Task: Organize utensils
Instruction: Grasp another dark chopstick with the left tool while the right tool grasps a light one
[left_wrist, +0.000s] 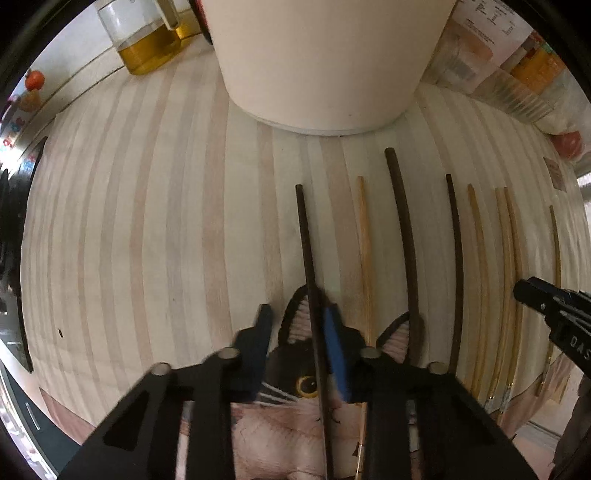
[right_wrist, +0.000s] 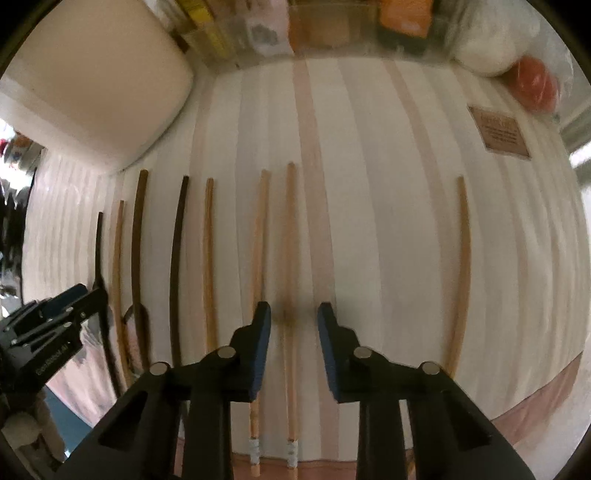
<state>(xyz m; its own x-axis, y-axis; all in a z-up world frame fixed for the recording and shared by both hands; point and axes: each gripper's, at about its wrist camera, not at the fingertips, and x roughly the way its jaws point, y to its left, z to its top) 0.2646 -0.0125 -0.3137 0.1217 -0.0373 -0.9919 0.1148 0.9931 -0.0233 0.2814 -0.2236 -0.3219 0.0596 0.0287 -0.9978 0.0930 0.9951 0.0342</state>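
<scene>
Several chopsticks, dark and light wood, lie side by side on a striped wooden board (left_wrist: 147, 229). My left gripper (left_wrist: 299, 325) is open around the leftmost dark chopstick (left_wrist: 306, 240), which lies close to the right finger (left_wrist: 334, 332). My right gripper (right_wrist: 293, 317) is open and straddles a light wooden chopstick (right_wrist: 291, 236); another light one (right_wrist: 258, 236) lies just left of it. A lone light chopstick (right_wrist: 461, 266) lies far right. A cream utensil holder (left_wrist: 325, 59) stands at the board's far edge, also in the right wrist view (right_wrist: 92, 88).
A cat-print cloth (left_wrist: 295, 424) lies under the board's near edge. A glass jug of yellow oil (left_wrist: 147, 40) stands back left. Packages and bags (right_wrist: 480, 33) line the back right. A small brown label (right_wrist: 498, 133) sits on the board. The other gripper shows in each view (left_wrist: 554, 317) (right_wrist: 48, 325).
</scene>
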